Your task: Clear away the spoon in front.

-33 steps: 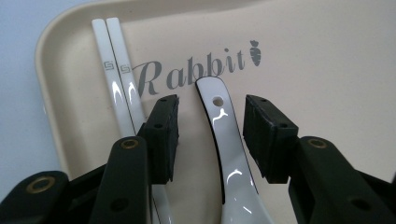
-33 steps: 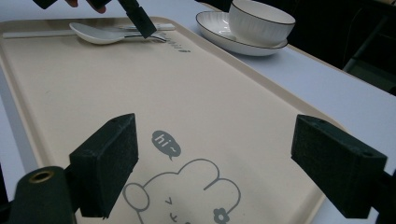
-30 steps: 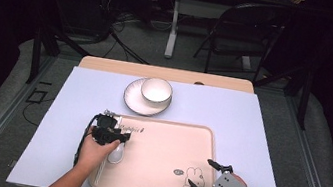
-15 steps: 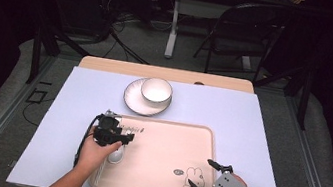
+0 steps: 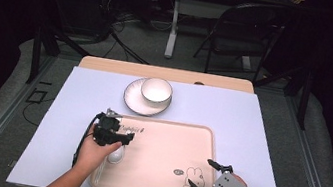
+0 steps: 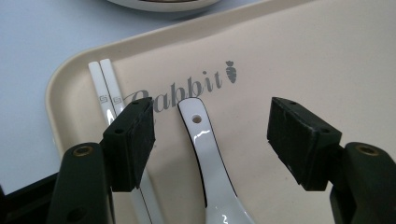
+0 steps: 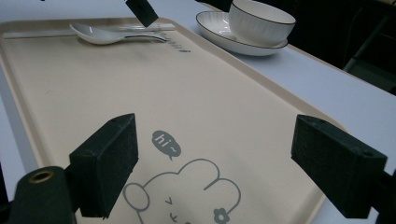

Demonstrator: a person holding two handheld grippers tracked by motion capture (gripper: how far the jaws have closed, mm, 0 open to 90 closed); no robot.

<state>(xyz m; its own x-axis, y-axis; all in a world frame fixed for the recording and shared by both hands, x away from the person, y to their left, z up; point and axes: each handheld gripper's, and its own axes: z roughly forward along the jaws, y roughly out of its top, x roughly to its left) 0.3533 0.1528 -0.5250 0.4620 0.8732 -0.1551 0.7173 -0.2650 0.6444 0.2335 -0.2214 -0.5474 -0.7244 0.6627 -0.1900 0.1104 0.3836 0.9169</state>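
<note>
Fingers of my left gripper [image 6: 212, 140] had just been opening and stood wide, the white spoon [image 6: 208, 154] lying loose between them, touched by neither pad. It rested on the beige tray [image 5: 166, 146], its handle end by the printed word, with two white chopsticks [image 6: 109, 100] just beside it along the tray's left rim. On my right gripper [image 7: 219, 168] the fingers gaped wide too, holding nothing, low over the tray's rabbit drawing [image 7: 187, 191]. Beyond the tray, on the table [image 5: 232, 114], a bowl [image 5: 156, 92] sat on its plate [image 5: 130, 99].
</note>
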